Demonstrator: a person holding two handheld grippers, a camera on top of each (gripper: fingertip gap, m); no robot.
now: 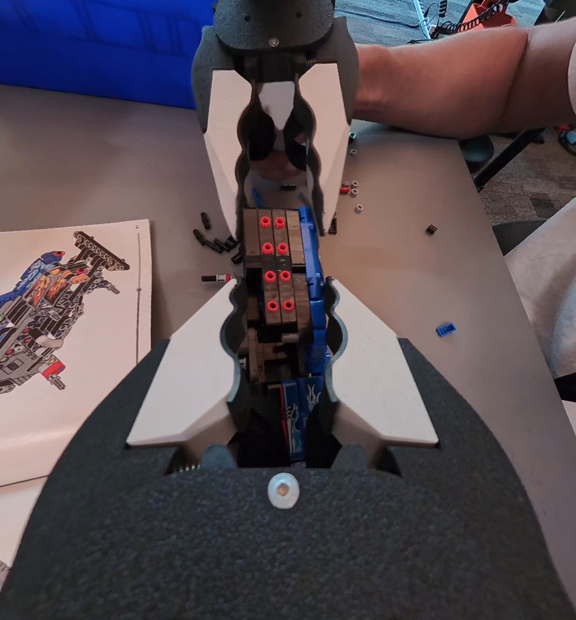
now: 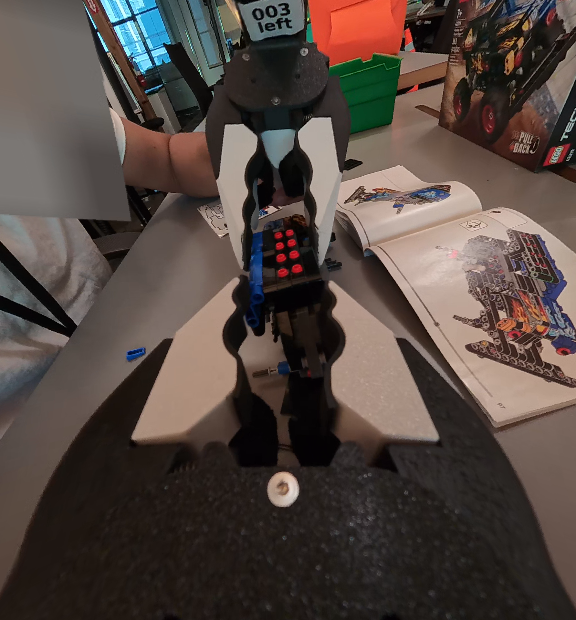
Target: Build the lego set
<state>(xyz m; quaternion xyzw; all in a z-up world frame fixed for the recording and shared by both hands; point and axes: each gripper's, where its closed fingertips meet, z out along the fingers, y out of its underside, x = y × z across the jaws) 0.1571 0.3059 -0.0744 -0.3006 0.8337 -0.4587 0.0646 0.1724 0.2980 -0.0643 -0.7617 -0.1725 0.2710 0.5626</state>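
A: Lego model [image 1: 281,302], black and blue with red pins, sits mid-frame; we clamp it from both ends.

B: Agreed. Our left hand-held gripper [image 1: 281,285] is closed on its near end, and our right hand-held gripper [image 1: 278,228] grips the far end.

A: Loose pieces [image 1: 216,241] lie on the grey surface [image 1: 397,268], and the instruction booklet [image 1: 61,335] at left.
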